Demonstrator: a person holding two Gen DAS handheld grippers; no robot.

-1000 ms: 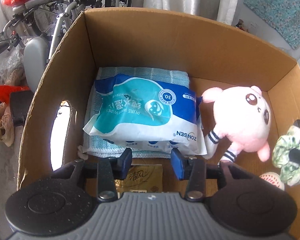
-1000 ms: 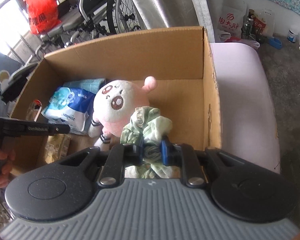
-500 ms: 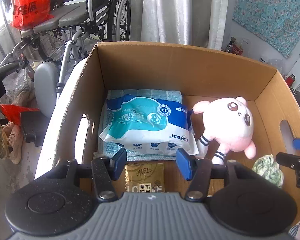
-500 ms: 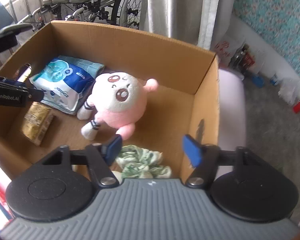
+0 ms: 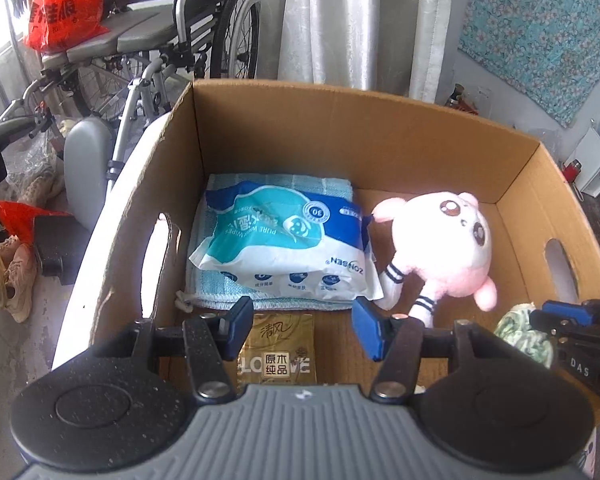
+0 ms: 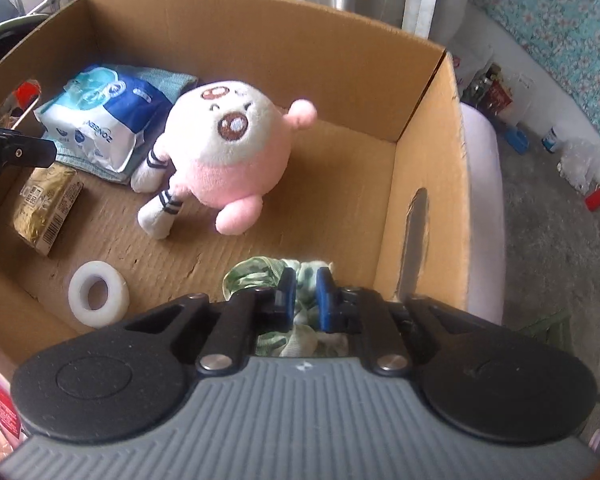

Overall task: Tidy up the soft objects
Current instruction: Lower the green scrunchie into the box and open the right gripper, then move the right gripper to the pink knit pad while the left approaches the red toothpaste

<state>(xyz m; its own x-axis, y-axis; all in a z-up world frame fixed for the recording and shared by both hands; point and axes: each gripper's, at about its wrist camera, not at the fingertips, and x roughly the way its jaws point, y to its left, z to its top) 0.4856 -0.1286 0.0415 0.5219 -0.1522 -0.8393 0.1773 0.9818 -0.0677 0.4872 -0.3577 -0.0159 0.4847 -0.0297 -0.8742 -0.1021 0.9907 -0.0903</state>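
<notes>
A cardboard box (image 5: 340,128) (image 6: 428,184) holds a pink plush toy (image 5: 440,248) (image 6: 228,156), a blue wet-wipes pack (image 5: 288,248) (image 6: 100,116) on a folded teal towel (image 5: 220,292), a gold tissue pack (image 5: 280,348) (image 6: 48,208) and a white tape roll (image 6: 98,294). My right gripper (image 6: 303,294) is shut on a green patterned scrunchie (image 6: 260,276) (image 5: 520,332) at the box's near right corner. My left gripper (image 5: 302,326) is open and empty above the tissue pack, near the wipes' front edge.
A wheelchair (image 5: 160,52) with a red bag (image 5: 60,4) stands behind left of the box. Curtains (image 5: 360,20) hang behind. The box sits on a lilac cushion (image 6: 484,208). Bottles and clutter (image 6: 520,120) lie on the floor at right.
My right gripper, open half a second ago, has closed on the green scrunchie again. My left gripper has pulled back and up from the wipes, still open.
</notes>
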